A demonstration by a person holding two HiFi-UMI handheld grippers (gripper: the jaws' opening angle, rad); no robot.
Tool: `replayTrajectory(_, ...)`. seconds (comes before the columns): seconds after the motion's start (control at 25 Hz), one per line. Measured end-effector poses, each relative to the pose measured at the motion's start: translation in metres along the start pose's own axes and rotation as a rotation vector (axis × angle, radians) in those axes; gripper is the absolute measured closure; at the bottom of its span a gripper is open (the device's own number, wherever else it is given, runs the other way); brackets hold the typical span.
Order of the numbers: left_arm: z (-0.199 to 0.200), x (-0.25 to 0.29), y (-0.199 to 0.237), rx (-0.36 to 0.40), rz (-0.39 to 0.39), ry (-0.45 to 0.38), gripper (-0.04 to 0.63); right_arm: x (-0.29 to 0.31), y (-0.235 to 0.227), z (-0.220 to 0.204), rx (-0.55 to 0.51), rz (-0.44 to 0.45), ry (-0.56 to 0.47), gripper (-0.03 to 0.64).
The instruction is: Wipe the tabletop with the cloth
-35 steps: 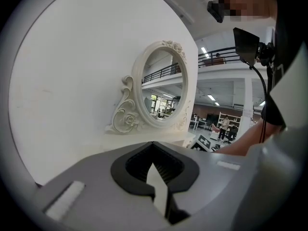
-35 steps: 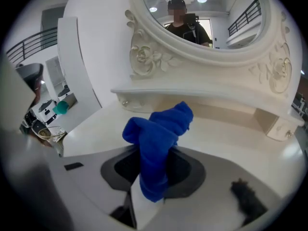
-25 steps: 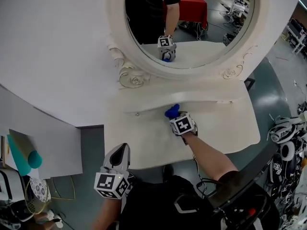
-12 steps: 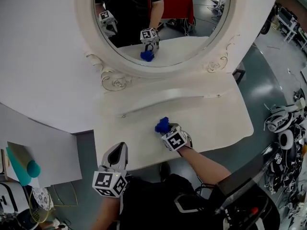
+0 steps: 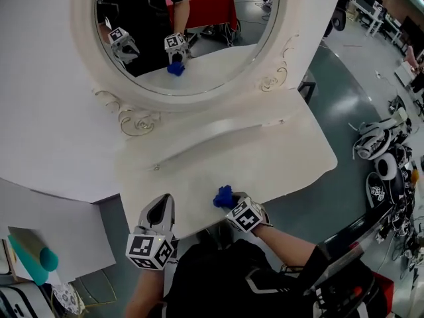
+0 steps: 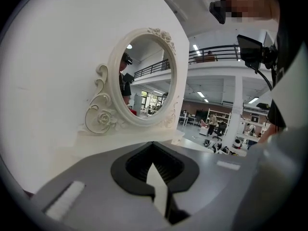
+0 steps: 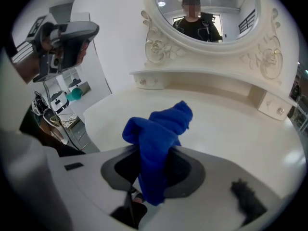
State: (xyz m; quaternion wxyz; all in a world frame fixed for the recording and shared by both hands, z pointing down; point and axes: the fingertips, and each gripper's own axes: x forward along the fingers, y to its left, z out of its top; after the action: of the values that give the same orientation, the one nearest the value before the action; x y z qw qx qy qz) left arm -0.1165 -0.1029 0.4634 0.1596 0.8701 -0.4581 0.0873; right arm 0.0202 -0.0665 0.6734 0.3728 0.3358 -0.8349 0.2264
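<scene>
- The left claw (image 5: 161, 209) hangs at the near left corner of the desk (image 5: 278, 154). Its jaws are pressed together with nothing between them. It looks parked there to keep clear of the wiping path, and the left claw view looks level across the desk top toward the mirror (image 5: 192, 52).
- The oval mirror stands at the far side in a scrolled white frame. It reflects both claws and the blue bundle.
- The cloth (image 5: 224, 196) is a bunched blue wad at the near edge of the desk, a little left of the middle. Most of it sticks out ahead of the jaws, probably so that cloth rather than hard claw meets the surface. I cannot tell whether it presses on the top or rides just above it.
- The right claw (image 5: 230, 203) is clamped on the cloth, which is pinched between its jaws low in the fold. The forearm reaches in from the near side, which suits strokes along the front edge.
- The broad right half of the desk lies bare and pale, likely the next stretch to wipe.
- Well to the right, gear (image 5: 377, 151) is piled on the floor, apart from the desk.
</scene>
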Motion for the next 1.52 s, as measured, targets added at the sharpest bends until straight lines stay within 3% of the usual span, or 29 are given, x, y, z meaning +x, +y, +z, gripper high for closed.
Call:
replayTrajectory(0.2,0.008,0.008,0.0,0.007,-0.03,-0.032,0.588,-0.01,0.014,-0.022,0.048,-0.014,0.023,0.488)
replayTrajectory(0.32,0.008,0.007,0.003,0.0,-0.043,-0.033,0.588,-0.012,0.014,-0.018,0.129,0.002,0.042,0.488)
replayTrajectory(0.44,0.011,0.002,0.007,-0.011,-0.04,-0.046,0.588,-0.008,-0.014,0.009,0.18,-0.039,-0.013,0.488)
replayTrajectory(0.64,0.011,-0.003,0.013,-0.015,-0.029,-0.046,0.588,0.017,-0.08,0.075,0.162,-0.132,-0.093,0.488)
replayTrajectory(0.88,0.002,-0.014,0.026,-0.012,-0.006,-0.016,0.588,0.051,-0.141,0.115,0.208,-0.221,-0.082,0.488)
replayTrajectory(1.2,0.0,-0.018,0.041,-0.021,0.005,-0.008,0.588,0.058,-0.124,0.093,0.177,-0.191,-0.053,0.488)
replayTrajectory(1.52,0.005,0.002,0.025,-0.02,-0.078,-0.024,0.588,0.024,-0.073,0.036,0.196,-0.188,-0.016,0.488)
